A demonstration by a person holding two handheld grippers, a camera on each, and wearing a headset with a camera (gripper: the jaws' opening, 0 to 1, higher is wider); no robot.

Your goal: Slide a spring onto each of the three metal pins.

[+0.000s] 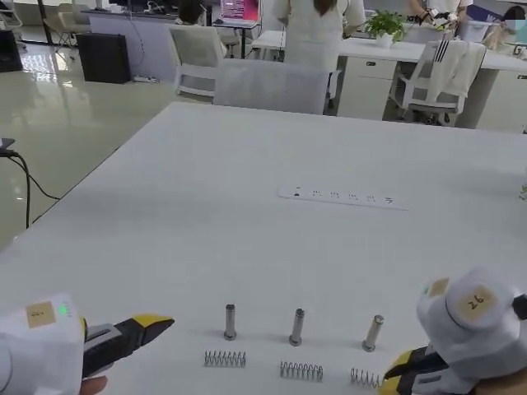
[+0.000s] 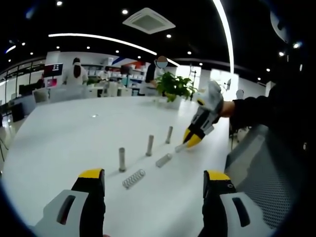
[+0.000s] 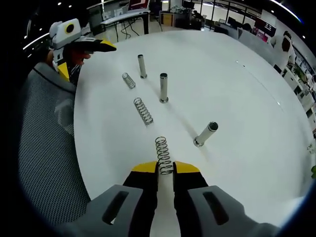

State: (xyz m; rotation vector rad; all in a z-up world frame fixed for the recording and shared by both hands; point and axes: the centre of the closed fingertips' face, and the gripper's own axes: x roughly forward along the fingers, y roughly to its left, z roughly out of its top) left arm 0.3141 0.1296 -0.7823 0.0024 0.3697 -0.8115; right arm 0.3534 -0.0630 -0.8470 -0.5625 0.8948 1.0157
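1. An open-plan office: long white desks (image 1: 366,78) stand in rows, with swivel chairs (image 1: 198,53) drawn up to them.
2. A lit monitor (image 1: 240,8) and a potted plant (image 1: 384,25) sit on the far desks (people (image 1: 317,33) stand about there).
3. Overhead hang a ceiling air-conditioning cassette (image 2: 148,20) and strip lights (image 2: 98,38).

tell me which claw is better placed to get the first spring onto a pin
Right. The right claw is closed around the end of a spring, with the tilted pin close beside it. The left claw is open and holds nothing.
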